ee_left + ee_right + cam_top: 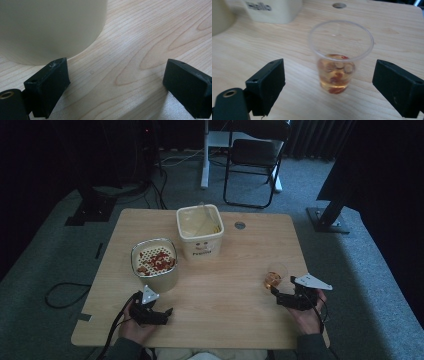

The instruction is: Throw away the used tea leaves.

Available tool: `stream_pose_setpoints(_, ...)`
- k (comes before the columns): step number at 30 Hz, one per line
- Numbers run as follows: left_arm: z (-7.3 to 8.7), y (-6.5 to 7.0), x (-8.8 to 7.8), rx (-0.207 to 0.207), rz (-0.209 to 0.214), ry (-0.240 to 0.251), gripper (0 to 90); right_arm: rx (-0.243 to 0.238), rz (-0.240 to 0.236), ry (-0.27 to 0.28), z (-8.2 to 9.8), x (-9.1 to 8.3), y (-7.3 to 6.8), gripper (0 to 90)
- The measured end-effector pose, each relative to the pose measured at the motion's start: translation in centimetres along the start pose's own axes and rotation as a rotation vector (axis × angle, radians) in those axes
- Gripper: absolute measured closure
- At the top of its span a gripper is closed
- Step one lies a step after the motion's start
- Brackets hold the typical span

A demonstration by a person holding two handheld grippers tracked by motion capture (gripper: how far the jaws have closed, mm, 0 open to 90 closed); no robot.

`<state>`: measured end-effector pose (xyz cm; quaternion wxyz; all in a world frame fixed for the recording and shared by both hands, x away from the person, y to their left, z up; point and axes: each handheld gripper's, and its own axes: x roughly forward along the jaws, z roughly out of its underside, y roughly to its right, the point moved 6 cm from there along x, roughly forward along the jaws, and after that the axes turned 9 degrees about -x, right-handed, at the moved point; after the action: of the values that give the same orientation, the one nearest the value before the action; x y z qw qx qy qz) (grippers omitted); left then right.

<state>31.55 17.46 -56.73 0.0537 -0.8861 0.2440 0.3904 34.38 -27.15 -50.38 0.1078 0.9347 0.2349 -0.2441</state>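
A clear plastic cup (275, 276) holding amber liquid and red and pale pieces stands near the table's right edge. My right gripper (282, 288) sits just before it, open; in the right gripper view the cup (337, 75) stands a little ahead of the right gripper (329, 66), untouched by its spread jaws. A cream pot (154, 265) topped by a strainer of red bits stands at the left. My left gripper (155, 305) rests open on the table in front of it. The pot's wall (50, 27) rises just past the left jaw of the left gripper (116, 66), which holds nothing.
A cream square bucket (200, 231) marked "Hello" (272, 10) stands at the back middle of the wooden table (225, 310). A cable hole (240, 225) lies to its right. A folding chair (252, 160) and stand legs are on the floor beyond.
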Motion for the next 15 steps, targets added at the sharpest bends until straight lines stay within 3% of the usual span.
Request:
stream_pose_setpoints(5, 0.0, 0.0, 0.0, -0.001, 0.0, 0.0, 6.9, 0.042, 0.015, 0.002, 0.9, 2.3, 0.9, 10.5)
stream_pose_setpoints(15, 0.0, 0.0, 0.0, -0.001, 0.0, 0.001, 6.9, 0.034, 0.016, 0.023, 0.1, 4.8, 1.4, 13.0)
